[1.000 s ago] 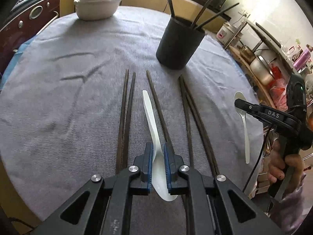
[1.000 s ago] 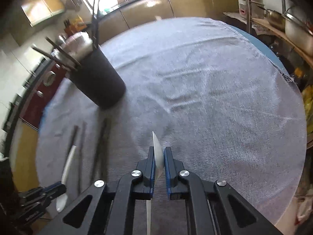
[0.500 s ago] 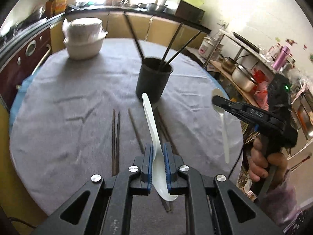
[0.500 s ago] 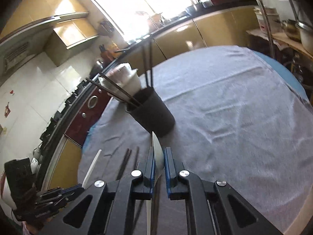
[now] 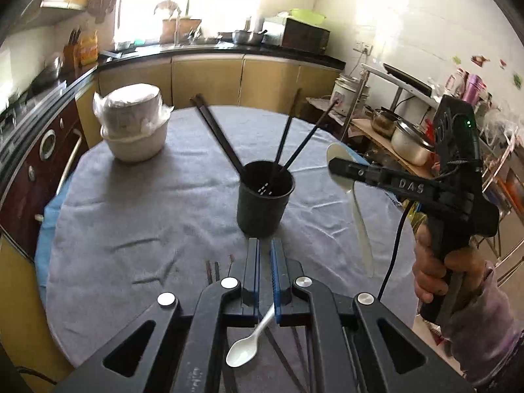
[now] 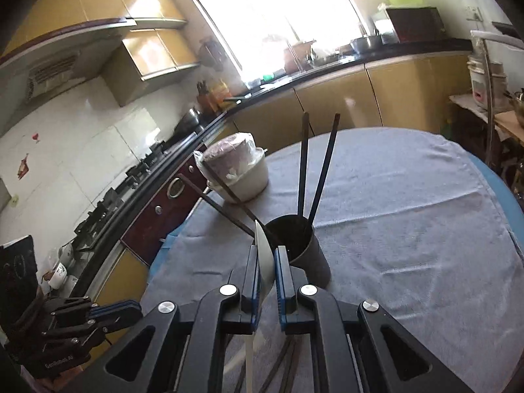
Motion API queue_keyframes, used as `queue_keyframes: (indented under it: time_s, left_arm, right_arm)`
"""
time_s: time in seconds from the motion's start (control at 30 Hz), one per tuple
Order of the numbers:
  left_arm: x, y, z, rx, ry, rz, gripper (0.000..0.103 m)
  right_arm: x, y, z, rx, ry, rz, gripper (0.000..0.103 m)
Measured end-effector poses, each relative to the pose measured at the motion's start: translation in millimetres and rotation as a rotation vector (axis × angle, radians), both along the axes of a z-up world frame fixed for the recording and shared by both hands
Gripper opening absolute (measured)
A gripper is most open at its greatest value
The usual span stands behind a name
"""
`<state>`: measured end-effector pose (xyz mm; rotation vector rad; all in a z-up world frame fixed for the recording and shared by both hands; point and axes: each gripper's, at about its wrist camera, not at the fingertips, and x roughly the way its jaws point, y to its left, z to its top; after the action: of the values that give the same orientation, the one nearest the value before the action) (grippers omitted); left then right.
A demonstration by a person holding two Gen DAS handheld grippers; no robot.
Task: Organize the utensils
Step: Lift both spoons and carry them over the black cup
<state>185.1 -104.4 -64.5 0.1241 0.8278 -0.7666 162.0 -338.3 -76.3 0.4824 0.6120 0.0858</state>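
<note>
A black utensil cup (image 5: 264,205) stands mid-table with several dark chopsticks (image 5: 218,137) leaning in it; it also shows in the right wrist view (image 6: 298,245). My left gripper (image 5: 264,255) is high above the table, jaws narrowly apart; a white spoon (image 5: 246,347) hangs tilted below them, and I cannot tell if it is still held. My right gripper (image 6: 265,258) is shut on a second white spoon (image 6: 263,255), also visible in the left wrist view (image 5: 355,203), bowl up, right of the cup. More chopsticks (image 5: 212,270) lie on the grey cloth.
A white lidded bowl wrapped in plastic (image 5: 134,127) sits at the table's far left. The round table's edge (image 5: 52,321) curves near. Kitchen cabinets (image 5: 209,78) stand behind, and a rack with pots (image 5: 409,140) stands at the right.
Both grippers have risen well above the table. The left spoon has slipped down and now hangs tilted below the left jaws. The right spoon has moved closer to the cup.
</note>
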Motion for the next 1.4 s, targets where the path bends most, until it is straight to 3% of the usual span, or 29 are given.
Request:
queue_keyframes:
  time_s: [0.17, 0.27, 0.33, 0.37, 0.47, 0.6, 0.8, 0.93, 1.0, 1.07, 1.17, 1.4]
  left_arm:
    - [-6.1, 11.8, -44.7, 0.064, 0.108, 0.009, 0.007]
    - [-20.1, 27.2, -77.9, 0.084, 0.215, 0.021, 0.009]
    - [-31.4, 36.0, -99.1, 0.093, 0.297, 0.041, 0.015]
    - [-36.8, 39.8, -108.8, 0.091, 0.347, 0.052, 0.024]
    - [-50.8, 46.0, -129.5, 0.055, 0.470, 0.080, 0.031]
    - [-43.1, 47.9, -144.6, -0.037, 0.581, 0.197, 0.055]
    - [-24.1, 56.3, -156.6, -0.189, 0.647, 0.364, 0.055]
    - [-12.3, 62.1, -162.2, -0.291, 0.655, 0.441, 0.051]
    - [-3.6, 58.0, -166.0, -0.277, 0.661, 0.461, 0.025]
    - [0.3, 55.2, -173.4, -0.265, 0.688, 0.462, 0.006]
    - [4.6, 56.3, -175.4, -0.287, 0.676, 0.472, 0.004]
    - [8.6, 53.1, -152.9, -0.254, 0.567, 0.449, 0.003]
  right_arm:
    - [1.0, -1.9, -11.3, 0.001, 0.016, -0.012, 0.009]
    - [-6.7, 0.7, -22.2, -0.023, 0.033, -0.012, 0.009]
    - [-13.9, 1.7, -30.8, -0.029, 0.053, -0.010, 0.009]
    - [-19.9, 2.0, -37.1, -0.026, 0.061, -0.011, 0.009]
    - [-33.0, 4.0, -51.2, -0.014, 0.083, -0.015, 0.009]
    - [-48.6, 8.5, -70.2, 0.010, 0.110, -0.010, 0.009]
    - [-64.1, 13.4, -72.7, 0.021, 0.110, -0.009, 0.009]
    - [-70.5, 17.8, -68.4, 0.012, 0.097, -0.001, 0.009]
    - [-72.1, 19.6, -68.0, 0.011, 0.094, 0.001, 0.009]
    - [-73.5, 21.7, -68.4, 0.008, 0.094, 0.003, 0.009]
    - [-74.7, 24.6, -68.4, -0.004, 0.096, 0.003, 0.009]
    - [-73.5, 25.5, -63.1, -0.033, 0.091, 0.000, 0.009]
